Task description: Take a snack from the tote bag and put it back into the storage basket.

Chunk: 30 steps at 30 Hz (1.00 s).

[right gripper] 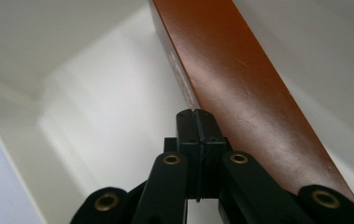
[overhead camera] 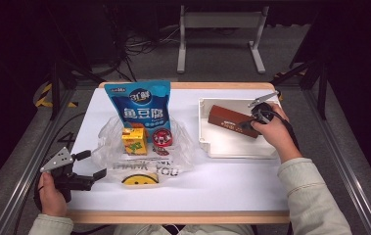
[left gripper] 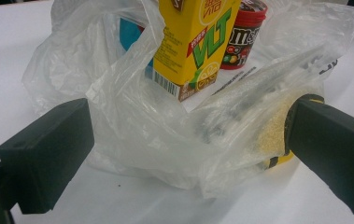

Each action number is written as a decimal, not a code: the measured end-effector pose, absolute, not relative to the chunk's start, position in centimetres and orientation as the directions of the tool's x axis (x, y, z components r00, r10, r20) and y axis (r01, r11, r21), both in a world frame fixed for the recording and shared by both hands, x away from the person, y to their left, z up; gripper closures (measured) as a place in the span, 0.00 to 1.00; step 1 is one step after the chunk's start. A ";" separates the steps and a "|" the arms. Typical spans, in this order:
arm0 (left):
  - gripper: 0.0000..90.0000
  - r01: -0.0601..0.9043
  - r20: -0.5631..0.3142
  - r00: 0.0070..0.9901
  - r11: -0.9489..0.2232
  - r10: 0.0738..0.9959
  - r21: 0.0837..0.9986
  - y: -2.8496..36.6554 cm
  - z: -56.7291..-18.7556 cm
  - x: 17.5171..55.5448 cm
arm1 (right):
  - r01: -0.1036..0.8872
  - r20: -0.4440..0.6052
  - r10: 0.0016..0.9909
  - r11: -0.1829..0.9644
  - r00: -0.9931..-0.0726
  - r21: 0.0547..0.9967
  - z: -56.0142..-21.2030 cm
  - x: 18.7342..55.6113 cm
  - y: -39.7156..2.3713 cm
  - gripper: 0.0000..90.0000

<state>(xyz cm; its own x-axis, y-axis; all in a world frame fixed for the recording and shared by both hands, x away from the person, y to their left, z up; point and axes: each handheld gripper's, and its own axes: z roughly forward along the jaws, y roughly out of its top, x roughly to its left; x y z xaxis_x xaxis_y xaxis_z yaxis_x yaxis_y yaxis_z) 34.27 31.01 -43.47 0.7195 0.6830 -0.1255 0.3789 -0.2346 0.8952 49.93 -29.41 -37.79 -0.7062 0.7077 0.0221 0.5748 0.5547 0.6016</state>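
Black jaws of the right gripper (right gripper: 197, 122) are pressing flat against each other with nothing between them, their tips sitting against the near edge of the brown box (right gripper: 254, 98). That box is lying slantwise in the white tray (overhead camera: 212, 147) at the far right of the table (overhead camera: 232, 183). Over at the near left, the left gripper (overhead camera: 95, 165) is standing wide open, its jaws straddling the rumpled edge of the clear plastic bag (left gripper: 165, 135) without pinching it. The step in hand is probably the fetching of the box for bagging; next, the right jaws would need to part and take the box across its width. From above, the blue pouch (overhead camera: 143, 105) is showing behind the bag; the left gripper view alone is revealing the yellow carton (left gripper: 191, 42) and red tub (left gripper: 242, 35) up close.
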 end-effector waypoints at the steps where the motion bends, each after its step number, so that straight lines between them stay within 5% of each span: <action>1: 0.01 0.379 -0.126 0.720 -0.235 0.683 0.895 31.0 -43.5 34.3 | 0.574 0.013 0.710 0.559 -0.704 0.599 -37.8 50.0 -29.4 1.00; 30: 0.01 0.372 -0.121 0.725 -0.238 0.678 0.897 31.1 -43.4 34.2 | 0.629 -0.027 0.810 0.475 -0.586 0.615 -37.9 51.4 -30.2 1.00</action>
